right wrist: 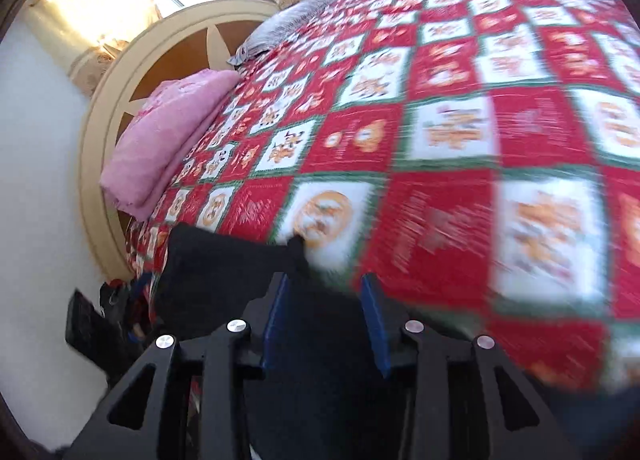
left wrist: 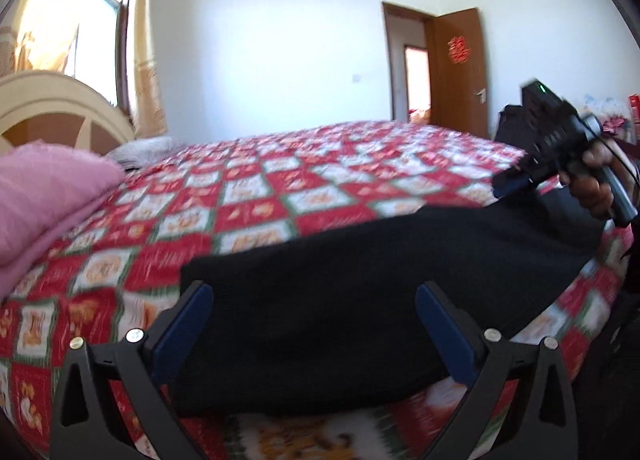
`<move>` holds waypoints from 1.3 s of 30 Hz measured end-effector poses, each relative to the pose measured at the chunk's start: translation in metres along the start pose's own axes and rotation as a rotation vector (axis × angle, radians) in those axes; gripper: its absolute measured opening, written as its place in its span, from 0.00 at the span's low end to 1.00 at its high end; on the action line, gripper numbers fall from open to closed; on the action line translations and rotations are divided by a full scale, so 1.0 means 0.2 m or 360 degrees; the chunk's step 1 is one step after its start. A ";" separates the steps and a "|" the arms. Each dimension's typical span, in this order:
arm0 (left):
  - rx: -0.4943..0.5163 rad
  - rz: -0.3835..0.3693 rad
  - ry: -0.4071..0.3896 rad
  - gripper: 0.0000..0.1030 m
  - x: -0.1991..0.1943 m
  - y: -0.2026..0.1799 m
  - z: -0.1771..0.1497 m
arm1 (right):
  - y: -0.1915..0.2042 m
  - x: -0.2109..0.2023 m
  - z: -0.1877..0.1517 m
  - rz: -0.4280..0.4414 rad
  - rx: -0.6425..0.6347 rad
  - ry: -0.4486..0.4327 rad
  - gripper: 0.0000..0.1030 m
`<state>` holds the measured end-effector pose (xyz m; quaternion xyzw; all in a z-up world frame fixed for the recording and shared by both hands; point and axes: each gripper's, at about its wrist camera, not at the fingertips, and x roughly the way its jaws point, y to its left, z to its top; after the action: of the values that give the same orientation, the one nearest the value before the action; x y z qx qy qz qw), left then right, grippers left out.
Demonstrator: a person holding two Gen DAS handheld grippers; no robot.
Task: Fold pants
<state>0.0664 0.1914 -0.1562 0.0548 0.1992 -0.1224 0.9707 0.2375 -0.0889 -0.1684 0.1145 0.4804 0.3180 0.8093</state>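
Black pants (left wrist: 360, 280) lie spread flat across the near edge of the bed, reaching to the right. My left gripper (left wrist: 316, 300) hovers low over their left end, open wide, and its blue pads (left wrist: 200, 300) do not press the cloth. A hand holds my right gripper (left wrist: 506, 183) above the pants' right end. In the right wrist view the pants (right wrist: 224, 260) run from the left in between the fingers of the right gripper (right wrist: 324, 300). It stands partly open, with dark cloth in the gap and no visible pinch. Both views are motion-blurred.
The bed wears a red, white and green checked cover (left wrist: 280, 187) (right wrist: 440, 139). A folded pink blanket (left wrist: 48, 187) (right wrist: 160, 147) and a grey pillow (left wrist: 148, 147) lie by the cream headboard (right wrist: 120, 91). A brown door (left wrist: 456, 67) stands open beyond the bed.
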 end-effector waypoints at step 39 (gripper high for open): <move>0.0146 -0.0602 0.0283 1.00 0.43 -0.83 0.05 | -1.15 -1.80 -0.41 -0.0828 0.0434 -0.0753 0.05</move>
<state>0.1032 0.0113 -0.1908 0.0713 0.2849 -0.3061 0.9056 0.1406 -0.5018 -0.0694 0.1657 0.3313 -0.0003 0.9289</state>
